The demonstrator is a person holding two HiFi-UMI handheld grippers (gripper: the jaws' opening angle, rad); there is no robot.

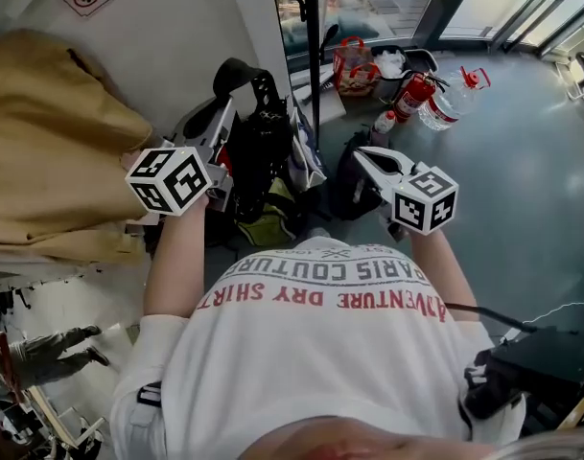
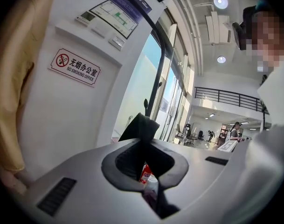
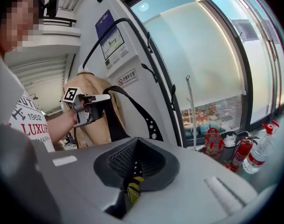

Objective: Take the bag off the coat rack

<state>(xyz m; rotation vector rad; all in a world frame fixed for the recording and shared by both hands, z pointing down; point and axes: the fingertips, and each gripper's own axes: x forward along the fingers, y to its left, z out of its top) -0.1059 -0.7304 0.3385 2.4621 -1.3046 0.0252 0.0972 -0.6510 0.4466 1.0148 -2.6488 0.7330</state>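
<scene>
Black bag strap (image 2: pixel 141 127) clamped in left gripper (image 2: pixel 144 161) jaws.

Head view stares steeply down; right gripper view faces the left gripper (image 3: pixel 104 107); left gripper view tilts up, close under the red-and-white rectangular no-smoking sign (image 2: pixel 74 67) all three catch.

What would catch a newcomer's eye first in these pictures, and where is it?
A black bag hangs at the centre of the head view, its strap pinched in the shut left gripper. A big tan coat fills the left beside it. At the upper right stand a red extinguisher and a water bottle.
</scene>
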